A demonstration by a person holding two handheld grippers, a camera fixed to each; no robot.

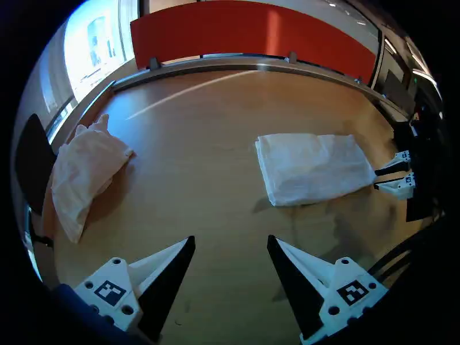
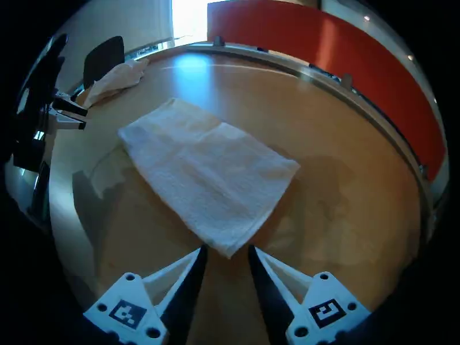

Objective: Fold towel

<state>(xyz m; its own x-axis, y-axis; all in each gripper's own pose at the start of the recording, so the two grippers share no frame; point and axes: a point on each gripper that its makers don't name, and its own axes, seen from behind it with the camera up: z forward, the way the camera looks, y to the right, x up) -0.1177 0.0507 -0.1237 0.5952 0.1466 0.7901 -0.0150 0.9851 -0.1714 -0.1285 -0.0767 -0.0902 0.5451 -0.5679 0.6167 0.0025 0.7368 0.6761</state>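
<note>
The towel lies flat on the wooden table as a neat oblong. Its doubled look along one edge suggests it has been folded at least once, though the fisheye leaves that uncertain.

In the right gripper view, one corner of the towel points straight at the right gripper, sitting at the mouth of its jaws. Those jaws stand partly open with a narrow gap between the tips and nothing pinched in them. The rest of the cloth spreads ahead of them and off to their left.

In the left gripper view, the left gripper has its jaws spread wide and empty over bare tabletop. The towel lies well ahead of them and to their right. At the towel's far end the right gripper shows with its two tips just at the cloth's edge.

A second, crumpled cloth sits far out to the left of the left jaws, apart from the towel. A red panel runs behind the table.

The step in hand looks like the approach to a grasp for the next fold — the corner is lined up but not taken. Next, the right jaws need to ease forward so one finger slides under the corner, then close on every layer. The left gripper has more ground to cover to reach the neighbouring corner, so both can lift and carry that end over together.
</note>
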